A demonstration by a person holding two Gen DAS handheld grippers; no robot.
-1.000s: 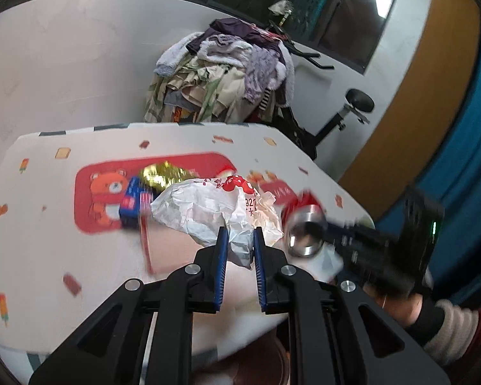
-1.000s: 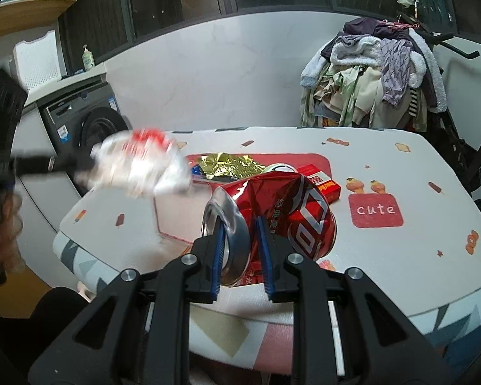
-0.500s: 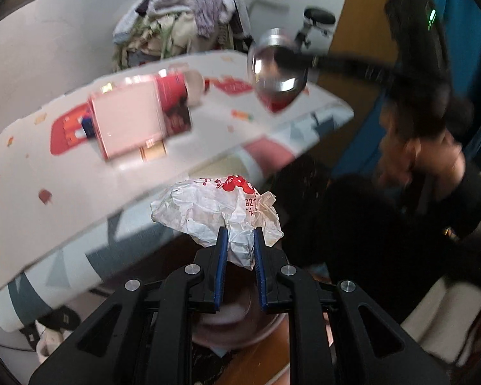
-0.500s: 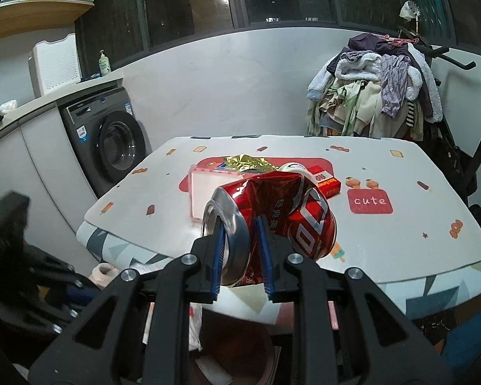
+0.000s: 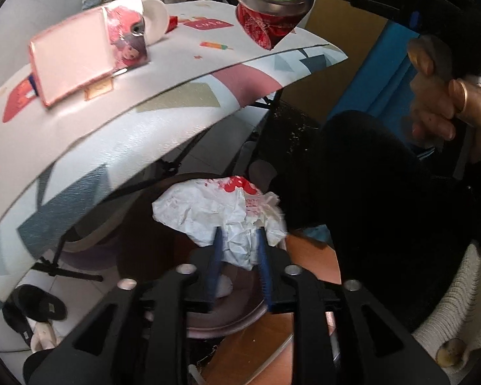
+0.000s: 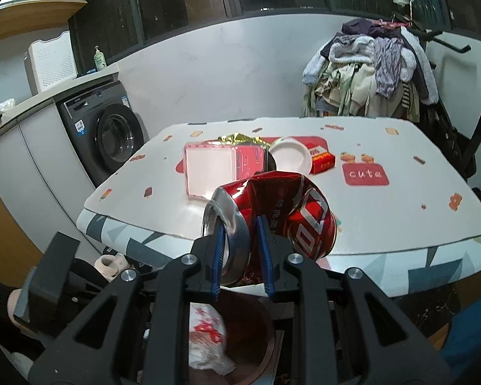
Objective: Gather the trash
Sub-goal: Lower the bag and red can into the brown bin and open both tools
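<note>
below the table edge [image 5: 182, 96], my left gripper [image 5: 239, 266], jaws just opening, loosely brackets the crumpled white wrapper [image 5: 221, 215] above a brown bin [image 6: 256, 330], while my right gripper [image 6: 242, 256] clamps the crushed red can [image 6: 291, 211].

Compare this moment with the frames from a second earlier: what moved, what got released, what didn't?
The left gripper carried the crumpled white bag off the table and down over the bin; its jaws have just been opening, with the bag between them, seemingly loosened. The right gripper stayed clamped on the crushed red can. The pink box remains on the table.
</note>
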